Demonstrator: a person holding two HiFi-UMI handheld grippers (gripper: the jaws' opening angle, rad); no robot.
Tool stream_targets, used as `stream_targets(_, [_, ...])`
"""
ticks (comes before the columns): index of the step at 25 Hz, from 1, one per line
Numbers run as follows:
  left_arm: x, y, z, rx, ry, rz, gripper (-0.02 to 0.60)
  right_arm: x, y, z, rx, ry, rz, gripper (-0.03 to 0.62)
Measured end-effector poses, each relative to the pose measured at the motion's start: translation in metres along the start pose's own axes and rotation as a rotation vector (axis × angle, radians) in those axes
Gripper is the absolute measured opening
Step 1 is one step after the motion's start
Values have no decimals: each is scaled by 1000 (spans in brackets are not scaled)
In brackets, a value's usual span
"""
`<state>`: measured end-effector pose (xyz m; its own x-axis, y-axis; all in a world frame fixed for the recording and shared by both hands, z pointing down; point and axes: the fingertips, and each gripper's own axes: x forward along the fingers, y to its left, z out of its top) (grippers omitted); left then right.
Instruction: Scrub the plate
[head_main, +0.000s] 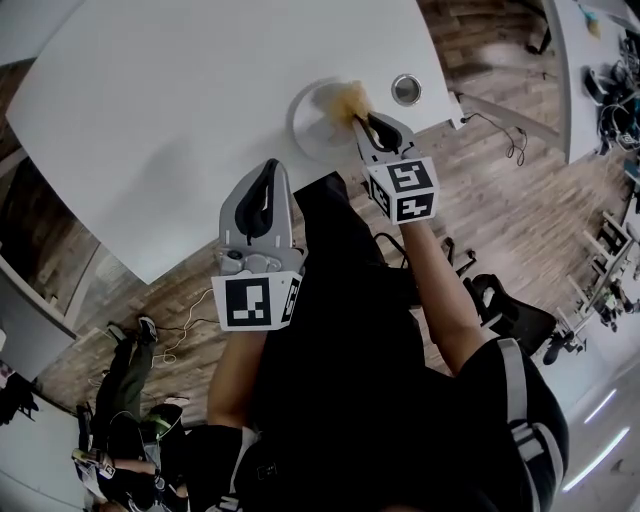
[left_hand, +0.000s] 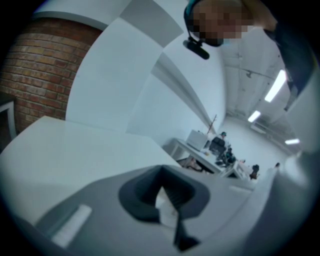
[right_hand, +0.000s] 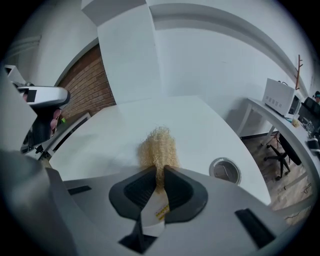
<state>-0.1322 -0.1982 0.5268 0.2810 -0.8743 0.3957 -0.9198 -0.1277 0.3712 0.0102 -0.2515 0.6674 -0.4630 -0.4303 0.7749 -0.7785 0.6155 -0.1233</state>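
A: Where is the plate (head_main: 312, 138), and what holds the scrubber?

B: The plate is white and lies on the white table (head_main: 170, 120), near the table's edge, a little above the middle of the head view. The right gripper (head_main: 365, 124) has its jaws clamped on a straw-coloured scrubber (head_main: 348, 100), and the bundle hangs over the upper right part of the plate. The left gripper (head_main: 268, 172) is lower in the frame, off the table edge, with its jaws together on nothing.

A: How will these things handle, do you think?

B: The scrubber looks light, soft and springy. In the right gripper view its fibres (right_hand: 158, 146) spread loosely beyond the pads, so I think it bends under pressure. It is taken at its lower end, which seems sensible. The plate is probably stiff, smooth and breakable, and it may slide on the table when rubbed. I think the free gripper should pinch its rim on the near side to steady it.

A: What is hard to see?

B: The plate and table are almost the same colour, so the rim is faint. I cannot tell if the scrubber touches the plate. The right gripper view does not show the plate clearly, only a round metal grommet (right_hand: 224, 171) at the right.
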Motion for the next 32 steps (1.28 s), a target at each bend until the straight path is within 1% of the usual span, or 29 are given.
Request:
stream_targets(7, [6, 3, 3, -4, 4, 20, 3, 14, 21, 15, -27, 2, 72, 43])
stream_targets(12, [3, 5, 6, 0, -3, 20, 3, 16, 44, 13, -42, 8, 111, 43])
stream_targets(16, [-3, 6, 5, -1, -7, 19, 3, 12, 56, 5, -51, 24, 132, 43])
stream_targets(19, [-9, 6, 4, 2, -9, 12, 3, 6, 63, -4, -47, 33, 133, 43])
stream_targets(24, [-12, 3, 0, 11, 1, -4, 3, -5, 61, -15, -28, 37, 117, 43])
stream_targets(32, [-14, -4, -4, 28, 10, -17, 3, -12, 36, -23, 10, 25, 62, 43])
